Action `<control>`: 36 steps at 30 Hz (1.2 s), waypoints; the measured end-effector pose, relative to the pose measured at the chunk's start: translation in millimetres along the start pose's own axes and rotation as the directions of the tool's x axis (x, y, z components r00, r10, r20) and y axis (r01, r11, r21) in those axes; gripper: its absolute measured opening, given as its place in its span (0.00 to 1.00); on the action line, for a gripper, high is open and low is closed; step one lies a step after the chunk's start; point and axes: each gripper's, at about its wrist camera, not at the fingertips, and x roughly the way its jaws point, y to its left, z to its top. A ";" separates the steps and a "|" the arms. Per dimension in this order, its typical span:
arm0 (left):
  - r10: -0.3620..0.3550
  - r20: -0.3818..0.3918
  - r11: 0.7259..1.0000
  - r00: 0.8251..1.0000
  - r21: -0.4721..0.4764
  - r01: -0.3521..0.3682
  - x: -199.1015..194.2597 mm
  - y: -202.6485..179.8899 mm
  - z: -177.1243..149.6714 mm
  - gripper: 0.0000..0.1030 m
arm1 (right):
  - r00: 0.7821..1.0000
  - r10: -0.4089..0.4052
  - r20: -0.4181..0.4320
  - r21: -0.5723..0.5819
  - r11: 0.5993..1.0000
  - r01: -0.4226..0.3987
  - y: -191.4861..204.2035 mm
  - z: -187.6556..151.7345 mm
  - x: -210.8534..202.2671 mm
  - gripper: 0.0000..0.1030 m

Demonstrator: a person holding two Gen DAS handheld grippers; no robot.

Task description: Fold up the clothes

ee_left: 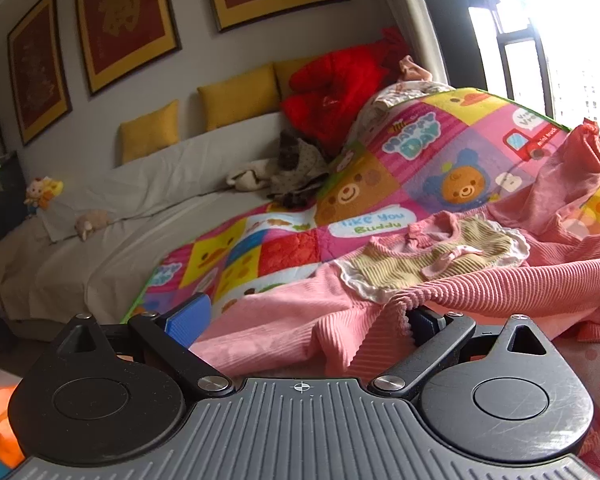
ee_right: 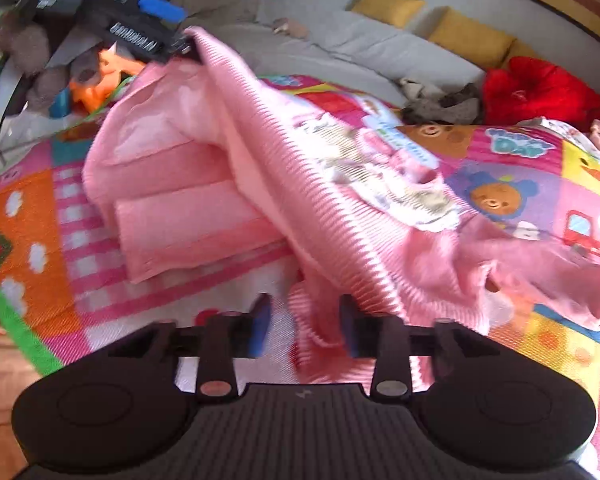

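A pink ribbed child's garment [ee_left: 512, 280] with a cream striped, frilled bib [ee_left: 428, 264] lies rumpled on a colourful patchwork mat [ee_left: 380, 184]. My left gripper [ee_left: 304, 316] has its jaws wide apart. The garment's hem drapes over its right finger [ee_left: 422, 320] and its blue left pad [ee_left: 188, 318] is bare. In the right wrist view that gripper [ee_right: 148, 36] lifts one corner of the garment [ee_right: 300, 184] at the top left. My right gripper [ee_right: 304, 328] straddles a bunched fold of the pink fabric near the mat; a gap shows beside its left pad [ee_right: 262, 326].
A grey sofa [ee_left: 140, 200] with yellow cushions [ee_left: 236, 96] runs along the wall. On it are a red padded jacket [ee_left: 332, 88], a heap of dark clothes [ee_left: 296, 168] and small plush toys [ee_left: 44, 192]. A bright window [ee_left: 560, 40] is on the right. Toys [ee_right: 96, 80] lie past the mat's green edge.
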 end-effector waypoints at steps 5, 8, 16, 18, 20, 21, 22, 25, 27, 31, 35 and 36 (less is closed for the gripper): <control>-0.002 -0.003 1.000 1.000 0.000 0.002 -0.3 -0.2 -0.2 0.97 | 0.998 -0.062 -0.013 -0.079 0.995 0.060 11.2 -7.6 10.5 0.43; -0.001 -0.007 1.000 1.000 -0.002 0.001 0.4 -0.2 -1.3 0.97 | 0.990 -0.141 0.030 -0.119 0.982 0.143 8.2 -2.9 1.7 0.15; -0.008 -0.008 1.000 1.000 -0.015 0.008 0.9 1.4 -1.3 0.97 | 0.894 -0.426 0.138 -0.168 0.880 0.445 -22.9 24.1 -25.1 0.06; -0.014 -0.008 1.000 1.000 -0.018 0.014 1.0 0.6 -2.1 0.97 | 0.899 -0.425 0.107 -0.140 0.889 0.437 -32.4 26.0 -22.6 0.07; -0.018 -0.015 1.000 1.000 -0.020 0.018 2.5 0.0 -4.1 0.97 | 0.951 -0.294 0.100 -0.070 0.951 0.301 -32.3 25.8 -28.8 0.08; -0.019 -0.020 1.000 1.000 -0.022 0.019 3.9 -0.1 -5.5 0.97 | 0.974 -0.201 0.102 -0.035 0.978 0.206 -29.8 25.7 -32.7 0.08; -0.019 -0.027 1.000 0.999 -0.023 0.019 5.6 0.3 -6.9 0.97 | 0.990 -0.097 0.098 -0.004 0.995 0.098 -24.8 25.8 -34.8 0.11; -0.018 -0.044 0.999 0.999 -0.032 0.016 10.2 1.9 -9.7 0.97 | 0.989 0.133 0.060 0.060 0.989 -0.136 -7.2 21.5 -31.6 0.19; -0.019 -0.044 0.999 0.999 -0.040 0.017 10.3 3.3 -10.0 0.97 | 0.985 0.167 0.032 0.086 0.982 -0.169 -0.2 15.8 -24.3 0.24; -0.012 -0.042 0.999 0.999 -0.043 0.010 9.8 4.8 -9.1 0.97 | 0.999 0.031 -0.015 0.105 0.994 -0.029 -3.8 3.8 -2.2 0.30; 0.000 -0.039 0.999 0.999 -0.043 -0.001 8.4 6.3 -7.8 0.97 | 0.950 -0.311 0.041 -0.044 0.949 0.312 -6.2 2.3 4.8 0.30; 0.002 -0.039 0.999 0.999 -0.043 -0.004 8.5 6.6 -7.9 0.97 | 0.934 -0.353 0.055 -0.056 0.933 0.356 -7.8 3.1 3.9 0.31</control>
